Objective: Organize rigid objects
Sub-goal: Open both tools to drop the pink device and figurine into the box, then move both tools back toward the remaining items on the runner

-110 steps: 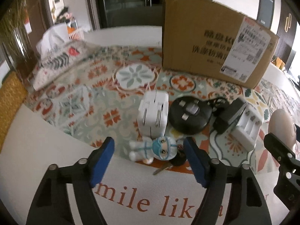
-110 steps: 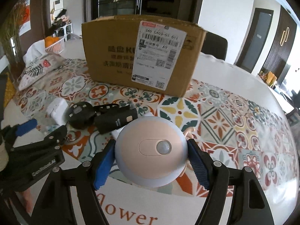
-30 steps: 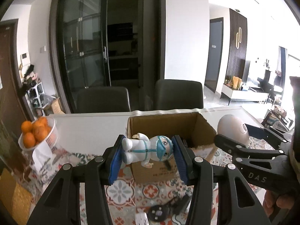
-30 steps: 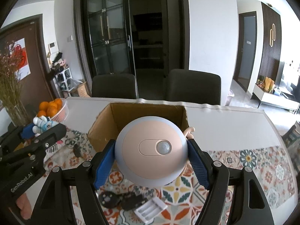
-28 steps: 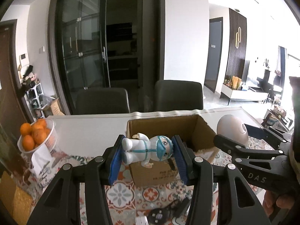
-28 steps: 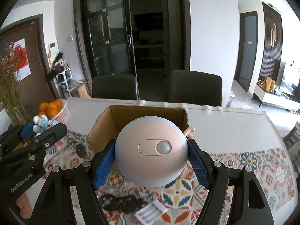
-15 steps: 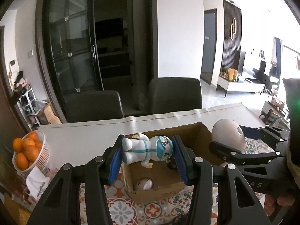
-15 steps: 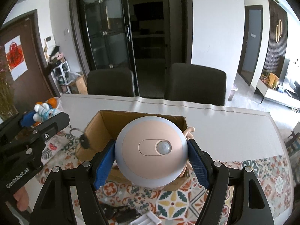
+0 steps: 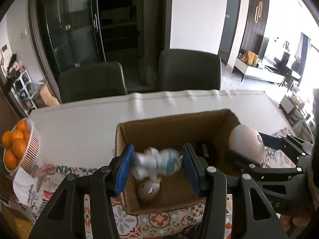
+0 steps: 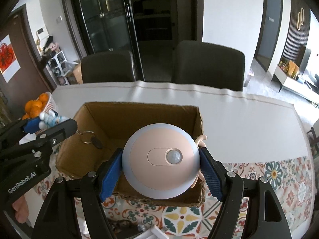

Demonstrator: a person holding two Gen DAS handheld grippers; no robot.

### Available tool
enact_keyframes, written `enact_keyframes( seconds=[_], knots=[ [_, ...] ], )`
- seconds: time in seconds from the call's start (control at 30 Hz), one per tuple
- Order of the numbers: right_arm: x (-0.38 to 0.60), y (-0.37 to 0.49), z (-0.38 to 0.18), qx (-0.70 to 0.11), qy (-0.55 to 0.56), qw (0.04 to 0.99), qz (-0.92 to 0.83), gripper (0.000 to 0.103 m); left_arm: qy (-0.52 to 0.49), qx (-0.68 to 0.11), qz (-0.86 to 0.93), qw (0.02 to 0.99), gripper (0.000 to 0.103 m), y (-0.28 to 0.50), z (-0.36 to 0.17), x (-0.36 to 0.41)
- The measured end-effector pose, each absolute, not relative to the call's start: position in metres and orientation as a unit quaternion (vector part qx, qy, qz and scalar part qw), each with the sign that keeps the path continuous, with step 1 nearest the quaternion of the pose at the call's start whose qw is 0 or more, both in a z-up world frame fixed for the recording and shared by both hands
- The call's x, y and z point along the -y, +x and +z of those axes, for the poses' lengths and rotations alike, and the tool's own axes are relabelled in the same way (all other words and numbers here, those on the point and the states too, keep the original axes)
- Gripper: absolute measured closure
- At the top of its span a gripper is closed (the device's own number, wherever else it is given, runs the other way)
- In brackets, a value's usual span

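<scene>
An open cardboard box (image 9: pixel 175 115) stands on the table, and both grippers hover over it. My left gripper (image 9: pixel 158 169) is shut on a small masked figurine (image 9: pixel 157 164), which looks blurred and tilted between the blue pads. A keyring (image 10: pixel 87 137) dangles from the figurine over the box's left side. My right gripper (image 10: pixel 161 171) is shut on a round pink-and-grey sensor light (image 10: pixel 161 159), above the box's (image 10: pixel 139 107) near wall. In the left wrist view the same light (image 9: pixel 246 143) hangs over the box's right end. A beige round thing (image 9: pixel 148 191) lies inside the box.
A white basket of oranges (image 9: pixel 18 145) stands at the table's left edge, beside a patterned pouch (image 9: pixel 30 185). Two dark chairs (image 10: pixel 207 63) face the far side. The patterned cloth (image 10: pixel 269 175) lies under the box; a white charger (image 10: pixel 151 234) sits near the bottom edge.
Both grippers have moved forward and tipped downward, so the box's inside now shows beneath them. The figurine, sharp and level before, is now blurred and tilted.
</scene>
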State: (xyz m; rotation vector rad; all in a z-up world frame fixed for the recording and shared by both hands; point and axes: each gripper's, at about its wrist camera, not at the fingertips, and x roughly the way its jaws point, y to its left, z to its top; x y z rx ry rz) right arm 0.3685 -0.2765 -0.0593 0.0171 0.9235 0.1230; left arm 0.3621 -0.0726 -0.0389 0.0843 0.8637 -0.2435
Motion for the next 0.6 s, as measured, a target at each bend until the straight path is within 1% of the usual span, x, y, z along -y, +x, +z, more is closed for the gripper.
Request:
enact_keyframes(
  seconds=[0.07, 0.17, 0.23, 0.27, 0.3, 0.33, 0.4, 0.43, 0.47, 0.6],
  knots=[
    [0.276, 0.371, -0.064, -0.451, 0.01, 0.891, 0.062, 0.028, 0.039, -0.427, -0.11, 0.897, 0.052, 0.364, -0.044, 0.072],
    [0.273, 0.371, -0.067, -0.455, 0.007, 0.888, 0.062, 0.028, 0.04, -0.43, -0.101, 0.896, 0.046, 0.361, -0.046, 0.067],
    [0.27, 0.372, -0.068, -0.455, 0.002, 0.888, 0.064, 0.028, 0.047, -0.424, -0.088, 0.9, 0.041, 0.357, -0.045, 0.063],
    [0.269, 0.371, -0.068, -0.454, -0.002, 0.889, 0.065, 0.028, 0.049, -0.421, -0.078, 0.902, 0.035, 0.355, -0.043, 0.06],
    [0.266, 0.371, -0.068, -0.453, -0.007, 0.889, 0.066, 0.028, 0.05, -0.417, -0.072, 0.905, 0.032, 0.352, -0.042, 0.058],
    [0.265, 0.372, -0.068, -0.452, -0.008, 0.889, 0.066, 0.028, 0.051, -0.413, -0.066, 0.907, 0.031, 0.351, -0.04, 0.055],
    [0.261, 0.372, -0.067, -0.451, -0.01, 0.89, 0.064, 0.027, 0.057, -0.407, -0.047, 0.91, 0.024, 0.347, -0.037, 0.05],
    [0.26, 0.371, -0.066, -0.448, -0.012, 0.892, 0.059, 0.023, 0.062, -0.407, -0.041, 0.91, 0.022, 0.346, -0.036, 0.048],
    [0.258, 0.369, -0.064, -0.444, -0.015, 0.894, 0.055, 0.021, 0.068, -0.404, -0.034, 0.912, 0.021, 0.342, -0.033, 0.045],
    [0.253, 0.361, -0.056, -0.433, -0.027, 0.9, 0.044, 0.02, 0.068, -0.395, -0.029, 0.916, 0.019, 0.33, -0.027, 0.038]
  ],
)
